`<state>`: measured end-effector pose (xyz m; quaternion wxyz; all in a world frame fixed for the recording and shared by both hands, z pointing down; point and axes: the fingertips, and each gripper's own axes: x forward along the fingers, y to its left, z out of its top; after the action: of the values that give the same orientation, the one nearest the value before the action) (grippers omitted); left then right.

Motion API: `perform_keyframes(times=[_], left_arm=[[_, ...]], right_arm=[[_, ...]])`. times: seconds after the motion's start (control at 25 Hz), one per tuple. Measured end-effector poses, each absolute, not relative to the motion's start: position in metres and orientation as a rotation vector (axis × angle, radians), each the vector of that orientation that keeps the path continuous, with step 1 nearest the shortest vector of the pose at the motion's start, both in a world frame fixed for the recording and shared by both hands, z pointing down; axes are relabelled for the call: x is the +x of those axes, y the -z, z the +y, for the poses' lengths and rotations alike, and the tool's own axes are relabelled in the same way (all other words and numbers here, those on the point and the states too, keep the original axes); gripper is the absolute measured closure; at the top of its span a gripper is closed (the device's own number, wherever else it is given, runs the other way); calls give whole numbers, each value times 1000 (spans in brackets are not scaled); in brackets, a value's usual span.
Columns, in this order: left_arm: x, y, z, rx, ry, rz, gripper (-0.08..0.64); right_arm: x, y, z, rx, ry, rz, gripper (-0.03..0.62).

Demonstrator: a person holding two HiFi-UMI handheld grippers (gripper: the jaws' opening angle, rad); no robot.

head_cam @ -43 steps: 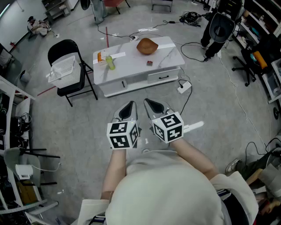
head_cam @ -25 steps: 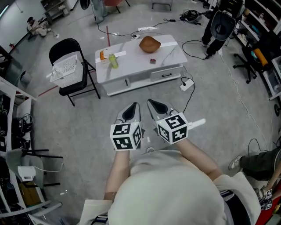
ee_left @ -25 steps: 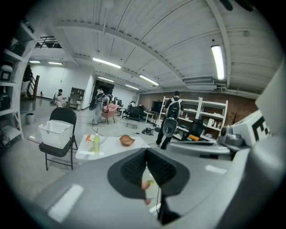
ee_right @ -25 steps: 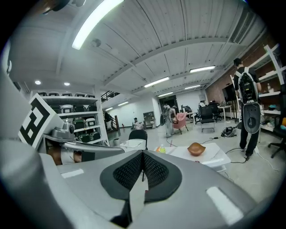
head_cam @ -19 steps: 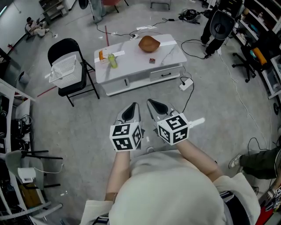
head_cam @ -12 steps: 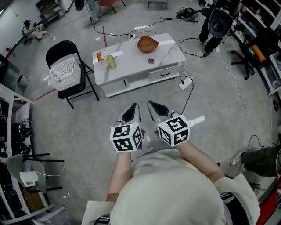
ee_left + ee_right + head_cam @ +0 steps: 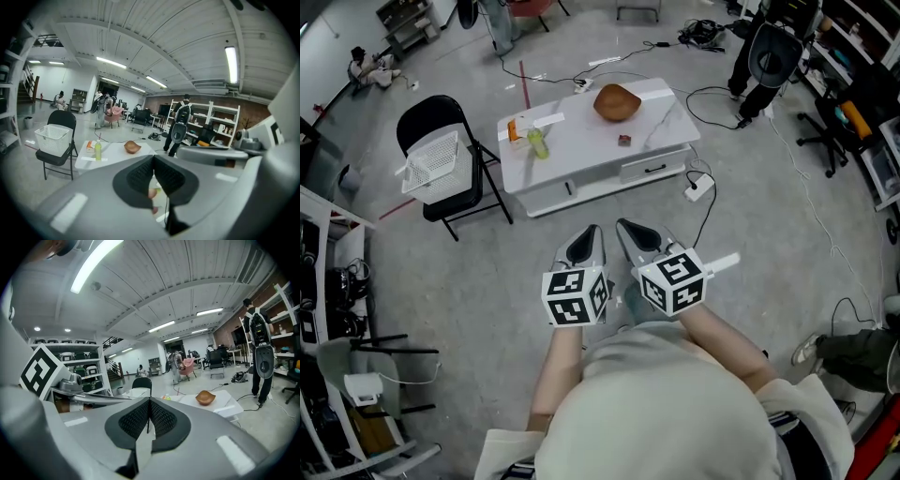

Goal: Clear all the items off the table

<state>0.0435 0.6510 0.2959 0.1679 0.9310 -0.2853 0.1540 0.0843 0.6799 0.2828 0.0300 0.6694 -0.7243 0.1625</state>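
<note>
Left gripper point(image 7: 586, 236) and right gripper point(image 7: 628, 230) clenched, empty — table point(image 7: 591, 141) bears one wooden bowl point(image 7: 615, 101), one green bottle point(image 7: 535, 142), one small block point(image 7: 624, 140).

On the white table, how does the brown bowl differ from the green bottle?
The brown bowl is wide, low and open-topped; the green bottle is slim and stands upright. The brown bowl sits at the table's far edge, while the green bottle is near its left end, beside a small orange item. Both rest on the white table, untouched.
</note>
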Motion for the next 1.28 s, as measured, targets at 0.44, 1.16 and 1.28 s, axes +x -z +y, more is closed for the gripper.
perform_keyframes(times=[0.44,1.16,1.28], left_arm=[[95,-298,580,2618,-456,-880,552],[206,-285,465,2568,-405,-1004,552],[226,-283,446,2569,-387,-1024,552]], right_arm=[[142,-280,600,2015,-497,-2279,594],[260,-268,479,1915,-487,-2357,594],[279,-270,462,1891,-481,-2374,594]])
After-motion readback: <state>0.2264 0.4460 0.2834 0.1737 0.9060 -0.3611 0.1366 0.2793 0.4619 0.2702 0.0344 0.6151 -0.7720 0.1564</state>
